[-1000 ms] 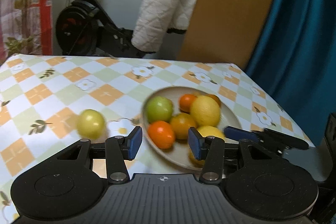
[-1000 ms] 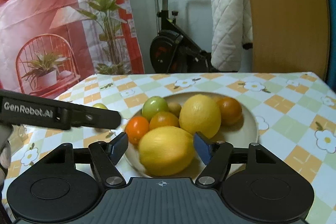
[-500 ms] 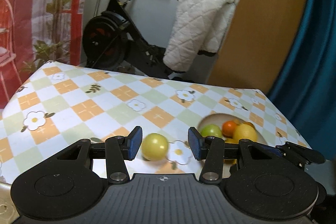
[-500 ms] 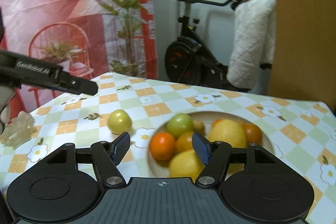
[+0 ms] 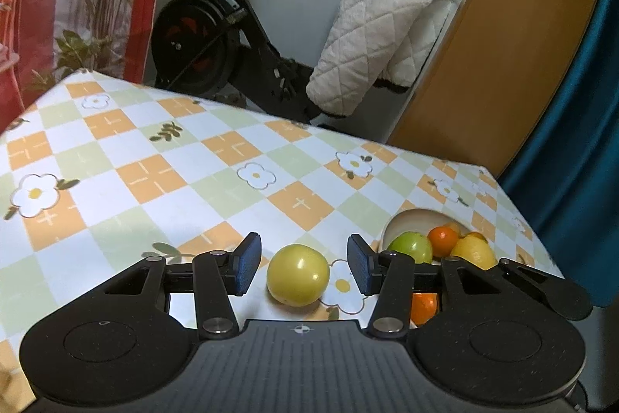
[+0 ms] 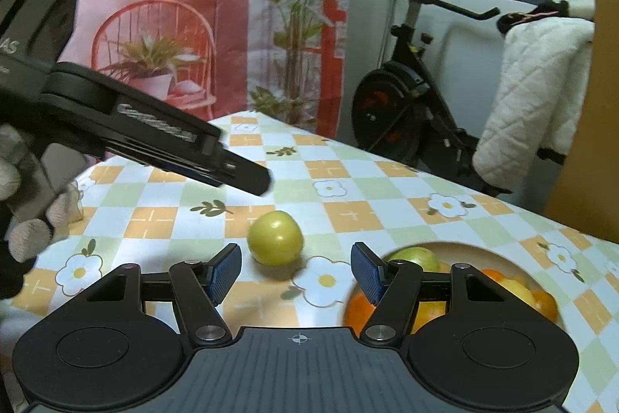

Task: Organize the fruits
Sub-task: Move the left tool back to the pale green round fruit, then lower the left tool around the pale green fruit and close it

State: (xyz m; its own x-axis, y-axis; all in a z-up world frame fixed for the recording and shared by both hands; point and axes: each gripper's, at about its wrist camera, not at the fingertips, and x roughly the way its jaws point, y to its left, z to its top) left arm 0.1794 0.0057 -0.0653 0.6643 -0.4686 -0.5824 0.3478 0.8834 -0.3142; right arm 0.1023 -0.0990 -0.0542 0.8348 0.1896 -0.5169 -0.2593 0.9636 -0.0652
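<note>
Loose yellow-green fruit [image 5: 298,274] sat on the tablecloth [image 5: 154,177] left of the fruit bowl [image 5: 402,219], centred between my left gripper [image 5: 301,269] pads, untouched; right gripper [image 6: 296,271], empty and just narrowing, pointed right of it.

both views sit just behind their own gripper fingers, low over the checked tablecloth [image 5: 162,177], looking forward and slanting down. the left wrist view faces the exercise bike [image 5: 216,26] at upper centre. the right wrist view has it at upper right. both share the yellow-green fruit [image 5: 298,274] at lower centre and the plate [image 6: 499,260] at lower right.
</note>
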